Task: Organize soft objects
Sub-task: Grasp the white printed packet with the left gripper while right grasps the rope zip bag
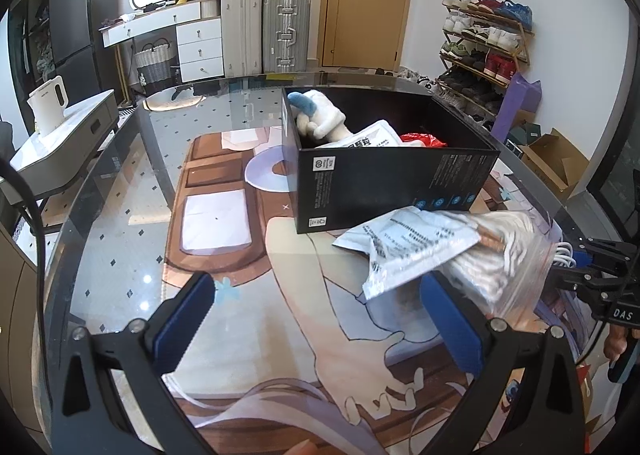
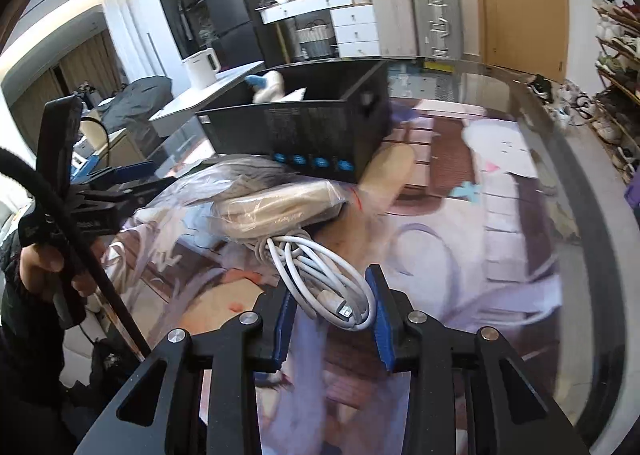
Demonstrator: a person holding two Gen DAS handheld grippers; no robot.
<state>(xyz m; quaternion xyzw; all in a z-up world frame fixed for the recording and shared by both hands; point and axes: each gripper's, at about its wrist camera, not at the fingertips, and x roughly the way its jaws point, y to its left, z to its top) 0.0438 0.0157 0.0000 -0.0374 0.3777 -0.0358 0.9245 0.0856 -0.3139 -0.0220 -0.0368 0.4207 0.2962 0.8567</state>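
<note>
A: Starting on the left, what is that hand doing?

B: The left gripper [image 1: 316, 319] is spread wide and holds nothing, just beside the clear plastic bag of pale folded cloth [image 1: 492, 255].

A: And the black cardboard box [image 1: 384, 175]?

B: It already holds a white-and-blue plush toy [image 1: 316, 115], a white packet and something red.

A: On the right?

B: The right gripper [image 2: 332, 319] pinches the coiled white cable [image 2: 320, 279]. I judge the task is partly done: bag, loose white pouch [image 1: 404, 243] and cable remain outside.

- Left gripper [image 1: 316, 319]: jaws wide apart, nothing between.
- Black box [image 1: 384, 179] on printed mat [image 1: 240, 255]; plush toy [image 1: 320, 115] inside.
- Clear plastic bag [image 1: 500, 255] beside box.
</note>
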